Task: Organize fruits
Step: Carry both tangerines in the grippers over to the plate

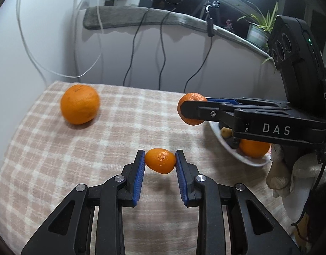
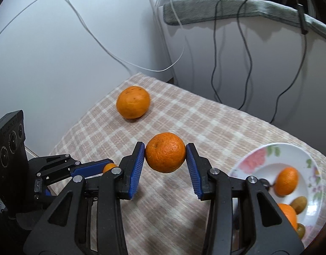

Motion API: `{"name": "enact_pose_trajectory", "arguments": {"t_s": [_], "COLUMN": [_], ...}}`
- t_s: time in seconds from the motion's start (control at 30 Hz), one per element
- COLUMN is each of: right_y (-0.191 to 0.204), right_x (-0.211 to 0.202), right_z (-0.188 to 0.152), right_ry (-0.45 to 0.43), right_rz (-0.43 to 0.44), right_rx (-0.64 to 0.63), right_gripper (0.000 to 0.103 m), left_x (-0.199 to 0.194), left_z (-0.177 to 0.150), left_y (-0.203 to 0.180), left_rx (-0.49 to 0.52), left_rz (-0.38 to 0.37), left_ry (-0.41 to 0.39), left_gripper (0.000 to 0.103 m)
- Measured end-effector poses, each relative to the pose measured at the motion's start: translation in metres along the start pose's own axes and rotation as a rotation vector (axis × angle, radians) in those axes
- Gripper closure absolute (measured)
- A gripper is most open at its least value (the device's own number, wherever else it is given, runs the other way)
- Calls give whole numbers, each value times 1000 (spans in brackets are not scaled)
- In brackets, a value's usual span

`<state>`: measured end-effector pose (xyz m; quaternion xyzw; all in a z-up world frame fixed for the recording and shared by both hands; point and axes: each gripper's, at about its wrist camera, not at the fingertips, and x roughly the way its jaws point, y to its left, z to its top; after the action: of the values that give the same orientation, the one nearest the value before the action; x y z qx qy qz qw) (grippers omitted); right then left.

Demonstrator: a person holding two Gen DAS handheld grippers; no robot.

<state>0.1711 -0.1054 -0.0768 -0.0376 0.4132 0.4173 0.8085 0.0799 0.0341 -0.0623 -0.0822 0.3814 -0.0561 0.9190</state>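
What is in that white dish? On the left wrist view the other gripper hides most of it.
Observer: The right wrist view shows the dish holding oranges and kiwis.
Operator: Is the dish plain white?
Observer: No, flowers are painted on its inside.
Operator: Does the right gripper really grip its fruit on both sides?
Observer: Yes. Both blue pads of the right gripper press on the sides of the held orange.
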Motion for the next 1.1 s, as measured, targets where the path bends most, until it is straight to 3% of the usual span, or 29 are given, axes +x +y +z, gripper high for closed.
{"name": "enact_pose_trajectory", "arguments": {"t_s": [1.1], "right_y": [-129], "right_x": [-80], "right_z": [-39], "right_ry": [-70], "right_rz": [-165], "right_rx": [185], "right_gripper": [61], "left_x": [45], "left_z": [23], "left_y": [-79], "left_rx": [132], "left_rz": [-74], "left_ry": [33], "left_gripper": [76]}}
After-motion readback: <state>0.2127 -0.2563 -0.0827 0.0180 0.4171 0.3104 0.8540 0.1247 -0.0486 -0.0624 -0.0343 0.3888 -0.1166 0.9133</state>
